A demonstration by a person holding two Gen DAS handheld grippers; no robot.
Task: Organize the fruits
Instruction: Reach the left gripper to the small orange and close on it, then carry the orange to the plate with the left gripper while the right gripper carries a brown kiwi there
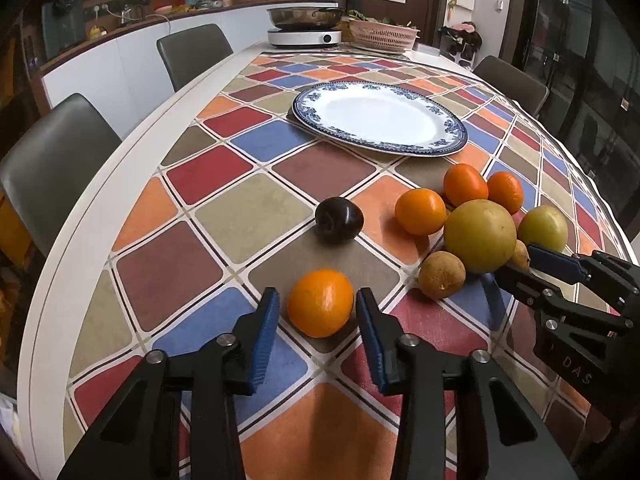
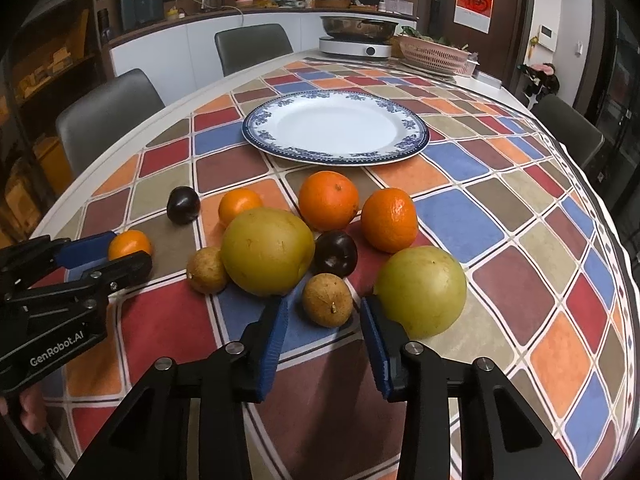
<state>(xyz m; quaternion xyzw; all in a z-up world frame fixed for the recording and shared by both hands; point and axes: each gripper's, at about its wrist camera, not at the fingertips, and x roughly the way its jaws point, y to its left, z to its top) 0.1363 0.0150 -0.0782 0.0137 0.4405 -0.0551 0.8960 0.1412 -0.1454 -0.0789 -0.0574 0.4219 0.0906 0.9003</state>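
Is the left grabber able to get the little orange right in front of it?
Probably yes: the left gripper is open, its blue fingers either side of the small orange, nothing between.

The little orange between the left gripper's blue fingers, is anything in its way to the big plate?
Mostly no. The small round orange sits between the open left gripper. Only the dark purple plum lies on the tablecloth between it and the empty blue-rimmed white plate, slightly to the side; lifting over it clears it.
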